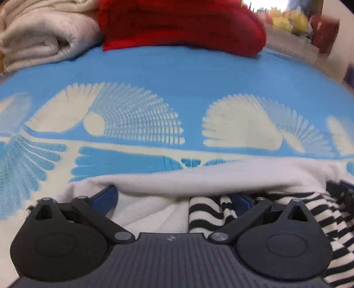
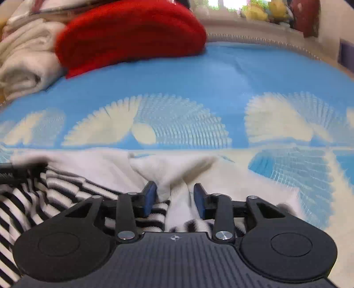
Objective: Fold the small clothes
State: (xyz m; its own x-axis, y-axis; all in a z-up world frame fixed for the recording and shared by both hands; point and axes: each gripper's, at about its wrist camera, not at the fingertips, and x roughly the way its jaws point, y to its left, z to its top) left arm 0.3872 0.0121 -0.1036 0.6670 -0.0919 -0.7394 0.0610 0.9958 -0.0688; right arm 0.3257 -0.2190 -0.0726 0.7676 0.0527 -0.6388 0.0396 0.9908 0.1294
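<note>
A bed point(image 1: 177, 71) in blue sheet carries a white-and-striped garment point(image 1: 154, 183) at the fingers; red point(image 1: 181, 24) and cream point(image 1: 39, 37) blankets lie beyond.

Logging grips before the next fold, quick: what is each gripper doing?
Left gripper: open wide, white garment bunched between its fingers.
Right gripper: open, white cloth between the pads, not pinched.

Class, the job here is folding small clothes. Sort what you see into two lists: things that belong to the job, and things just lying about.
Belongs to the job:
- white and black-striped garment
- left tongs, spread wide over it
- right tongs, open, a fold of it between them

Just lying about:
- red folded cloth
- cream blanket
- blue patterned sheet
- yellow soft toys
</note>
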